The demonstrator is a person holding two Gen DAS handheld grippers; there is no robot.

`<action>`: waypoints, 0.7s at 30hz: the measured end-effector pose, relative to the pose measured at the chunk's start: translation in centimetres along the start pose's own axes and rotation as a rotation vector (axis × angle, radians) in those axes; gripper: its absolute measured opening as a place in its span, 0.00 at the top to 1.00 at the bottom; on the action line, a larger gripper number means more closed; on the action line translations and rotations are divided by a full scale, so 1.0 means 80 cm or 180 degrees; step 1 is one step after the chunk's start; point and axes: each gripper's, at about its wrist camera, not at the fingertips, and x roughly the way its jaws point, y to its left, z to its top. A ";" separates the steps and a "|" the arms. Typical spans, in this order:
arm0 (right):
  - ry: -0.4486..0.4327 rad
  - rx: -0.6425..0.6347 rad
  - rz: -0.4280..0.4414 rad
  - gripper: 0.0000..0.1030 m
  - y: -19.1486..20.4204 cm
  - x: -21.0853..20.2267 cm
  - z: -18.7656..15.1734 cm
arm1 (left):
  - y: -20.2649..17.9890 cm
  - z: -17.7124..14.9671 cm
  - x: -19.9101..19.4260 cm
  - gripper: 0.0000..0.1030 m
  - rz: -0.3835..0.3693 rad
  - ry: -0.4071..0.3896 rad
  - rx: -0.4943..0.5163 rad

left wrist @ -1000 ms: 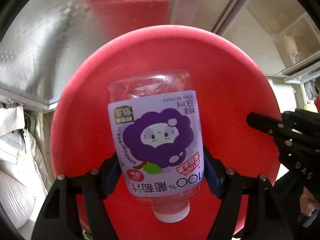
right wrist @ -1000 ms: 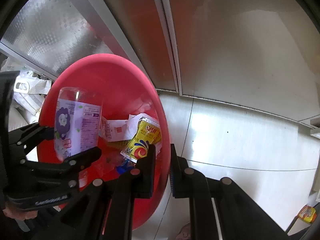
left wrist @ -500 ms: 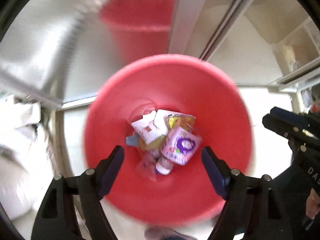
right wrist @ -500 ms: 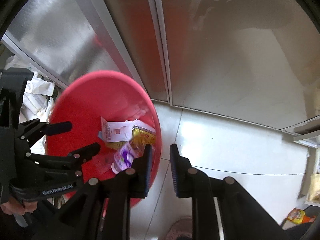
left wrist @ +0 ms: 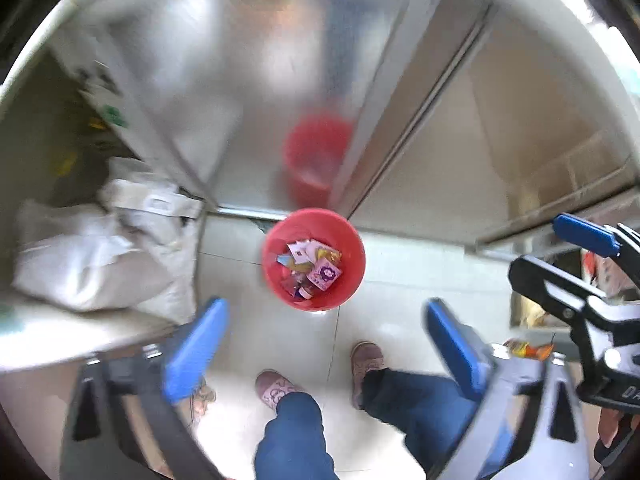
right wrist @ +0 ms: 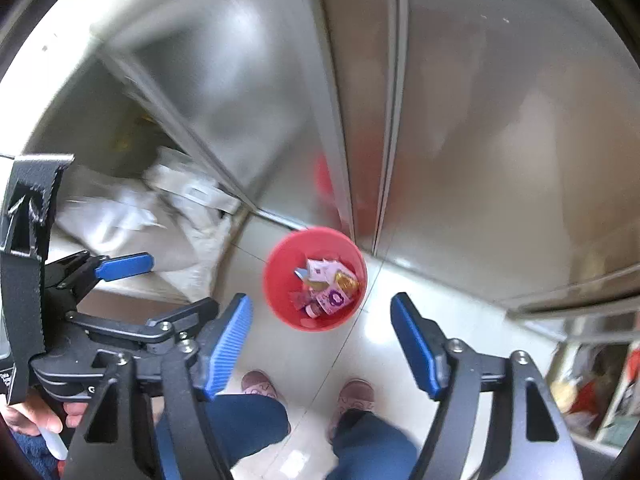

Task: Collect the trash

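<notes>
Bottle in red bucket — grippers empty

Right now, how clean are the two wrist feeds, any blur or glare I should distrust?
Left wrist view: motion blur smears the metal doors and white sacks; red bucket stays readable. Right wrist view: similar smear up top, bright glare on the steel panels; bucket and purple bottle fairly sharp. Fisheye bends every edge.

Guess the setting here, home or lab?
Probably a home, maybe a kitchen or utility corner. Pale tiled floor, frosted sliding doors in metal frames, stuffed white sacks piled beside them, and a red bucket of wrappers standing on the tiles.
</notes>
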 end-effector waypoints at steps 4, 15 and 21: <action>-0.0239 -0.0194 -0.0015 0.04 0.017 -0.127 0.012 | -0.007 -0.010 -0.112 0.00 -0.0015 -0.0184 -0.0086; -0.0715 -0.0197 -0.0172 0.01 0.083 -0.347 -0.024 | -0.002 -0.072 -0.310 0.00 0.0079 -0.0572 0.0128; -0.0841 -0.0076 -0.0264 0.01 0.120 -0.382 -0.057 | 0.018 -0.107 -0.355 0.00 0.0046 -0.0737 0.0209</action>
